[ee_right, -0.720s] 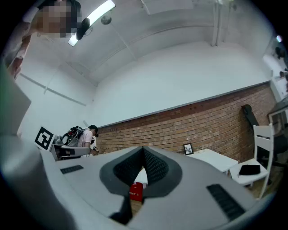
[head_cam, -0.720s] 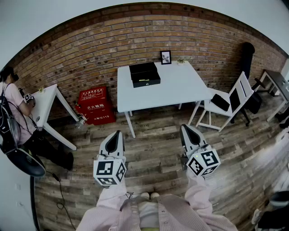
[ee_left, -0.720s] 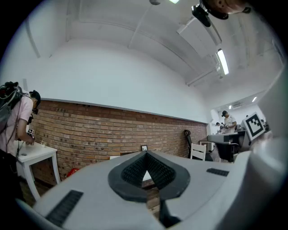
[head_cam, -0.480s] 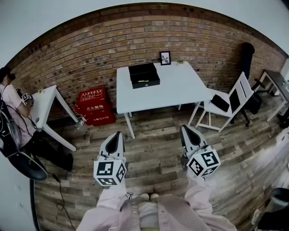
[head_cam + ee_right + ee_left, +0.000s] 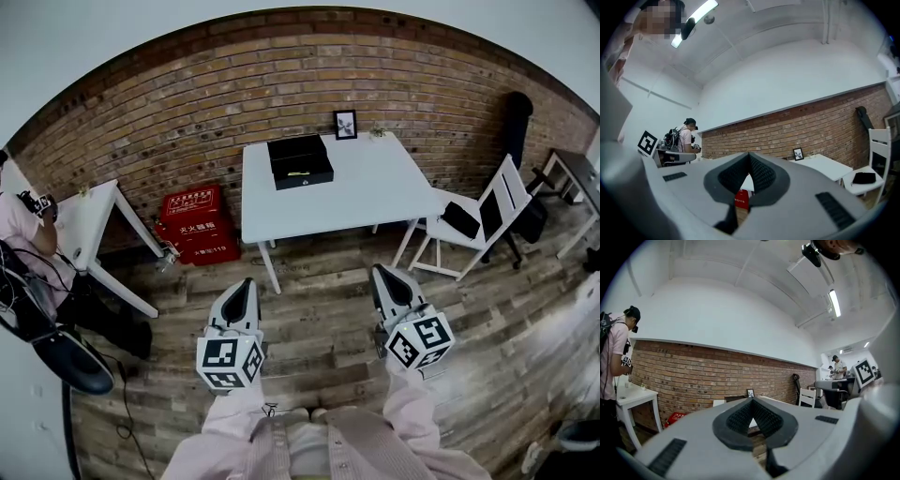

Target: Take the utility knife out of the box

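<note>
Pink sleeves [image 5: 223,427] fill the bottom of the head view. Both grippers reach forward from them, about level, side by side with a gap between. The left gripper [image 5: 246,283] has its jaws pressed together with nothing in them. The right gripper [image 5: 379,272] is clenched and empty in the same way. Past their tips lies plank floor [image 5: 319,281], so both are well apart from the work. Straight ahead stands the white table [image 5: 375,178]. On its far left part, near the brick wall [image 5: 187,103], sits the black box [image 5: 302,169] with its lid tipped back and its long axis across the view. A thin yellowish sliver in the tray is probably the utility knife [image 5: 298,172], lying along that axis, though it is too small to be sure. The box falls between the two grippers' lines, slightly nearer the left one.
</note>
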`<state>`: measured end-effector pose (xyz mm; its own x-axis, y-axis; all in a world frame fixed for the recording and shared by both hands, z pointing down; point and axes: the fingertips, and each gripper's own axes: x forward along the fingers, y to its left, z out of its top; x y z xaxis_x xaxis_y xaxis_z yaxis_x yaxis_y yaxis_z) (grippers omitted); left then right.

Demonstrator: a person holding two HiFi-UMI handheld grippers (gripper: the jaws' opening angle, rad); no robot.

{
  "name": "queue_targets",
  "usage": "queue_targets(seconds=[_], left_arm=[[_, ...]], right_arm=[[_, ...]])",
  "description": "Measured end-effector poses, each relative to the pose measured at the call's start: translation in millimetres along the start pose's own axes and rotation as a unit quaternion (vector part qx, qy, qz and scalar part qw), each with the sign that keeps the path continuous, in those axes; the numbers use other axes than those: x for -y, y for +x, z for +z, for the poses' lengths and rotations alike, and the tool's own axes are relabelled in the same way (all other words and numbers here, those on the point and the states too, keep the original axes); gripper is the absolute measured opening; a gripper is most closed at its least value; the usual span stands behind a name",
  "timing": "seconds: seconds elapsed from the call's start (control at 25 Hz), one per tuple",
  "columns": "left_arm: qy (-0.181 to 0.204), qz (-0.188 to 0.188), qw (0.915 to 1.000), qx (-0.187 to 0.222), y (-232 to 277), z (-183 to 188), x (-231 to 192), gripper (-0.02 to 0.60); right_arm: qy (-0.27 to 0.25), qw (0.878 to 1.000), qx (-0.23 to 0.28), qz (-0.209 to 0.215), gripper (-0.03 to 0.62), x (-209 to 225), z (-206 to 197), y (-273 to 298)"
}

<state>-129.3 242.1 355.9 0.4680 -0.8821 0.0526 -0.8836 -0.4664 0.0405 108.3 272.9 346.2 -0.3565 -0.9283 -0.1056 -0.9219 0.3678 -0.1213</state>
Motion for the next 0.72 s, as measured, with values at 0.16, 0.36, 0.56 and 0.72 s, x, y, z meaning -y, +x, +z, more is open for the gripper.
queue_targets(seconds=[0.16, 0.36, 0.56, 0.72], left_arm=[[-0.008, 0.007, 0.9999, -0.007, 3.7, -7.6, -4.6, -0.008], [-0.012, 0.009, 0.9997, -0.017, 7.2, -14.5, -3.5, -0.008], [-0.012, 0.016, 0.9996, -0.022, 13.1, -20.8, -13.0, -0.008], [-0.020, 0.024, 0.9991, -0.029, 24.6, -26.4, -22.5, -0.008]], right_arm=[[-0.001, 1.000, -0.013, 0.004, 0.006, -0.2, -10.0, 9.1], [0.009, 1.000, -0.026, -0.005, 0.078, 8.5, -18.7, 14.7], [0.010, 1.000, -0.027, -0.009, 0.117, 11.9, -25.1, 25.0], [0.005, 0.999, -0.035, -0.008, 0.143, 15.2, -30.6, 39.8]])
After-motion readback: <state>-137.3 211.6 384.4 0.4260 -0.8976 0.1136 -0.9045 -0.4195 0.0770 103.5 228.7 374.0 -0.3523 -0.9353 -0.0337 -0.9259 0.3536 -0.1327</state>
